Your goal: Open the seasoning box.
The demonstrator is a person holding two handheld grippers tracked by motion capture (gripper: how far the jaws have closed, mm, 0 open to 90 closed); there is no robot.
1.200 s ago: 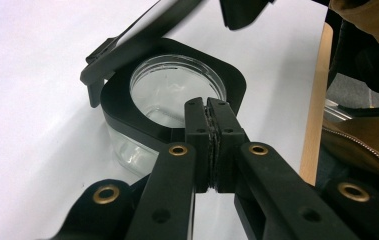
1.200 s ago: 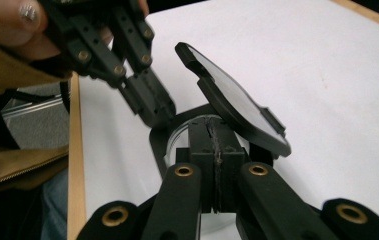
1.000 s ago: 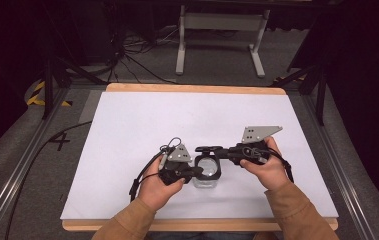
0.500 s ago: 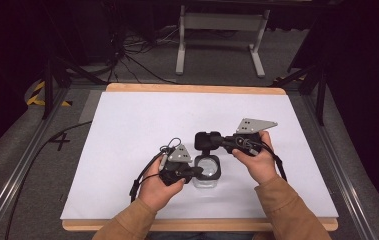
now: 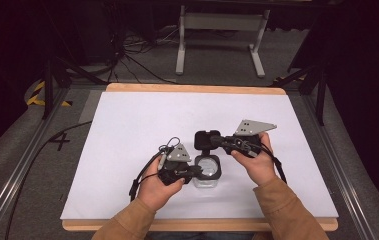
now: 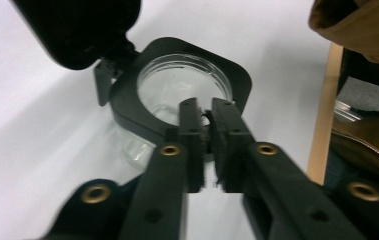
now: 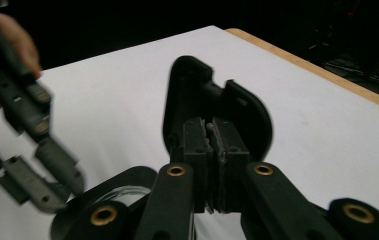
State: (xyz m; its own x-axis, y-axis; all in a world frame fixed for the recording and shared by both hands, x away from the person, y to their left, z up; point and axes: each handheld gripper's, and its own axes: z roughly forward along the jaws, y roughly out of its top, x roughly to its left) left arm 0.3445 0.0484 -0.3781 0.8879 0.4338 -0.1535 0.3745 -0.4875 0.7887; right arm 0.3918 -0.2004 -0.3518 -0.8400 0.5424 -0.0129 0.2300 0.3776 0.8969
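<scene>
1. Clear plastic makes the little jar (image 5: pixel 208 172), and it stands on the white table (image 5: pixel 127 130), a bit toward 6 o'clock from the middle in the high view.
2. It has a black collar (image 6: pixel 142 107) around its round mouth, and you can look down into the see-through inside in the left gripper view.
3. A black flip lid (image 5: pixel 205 138) is joined to the collar by a hinge at the 12 o'clock side of the jar in the high view. It is swung up and open.
4. The left gripper (image 5: pixel 197 171) comes in from 9 o'clock. Its two jaws are squeezed tight on the edge of the collar, as the left gripper view (image 6: pixel 208 117) shows close up.
5. The right gripper (image 5: pixel 212 141) comes in from 3 o'clock. Its jaws are pinched closed on the edge of the flip lid, holding it above the jar mouth. The right gripper view (image 7: pixel 210 135) shows the lid standing up behind the jaws.
6. A person's left hand (image 5: pixel 159 187) holds the left gripper and the right hand (image 5: pixel 257 162) holds the right one. Both sleeves (image 5: pixel 282 210) are tan.
7. A wooden edge (image 5: pixel 197 89) runs along the table at 12 o'clock.
</scene>
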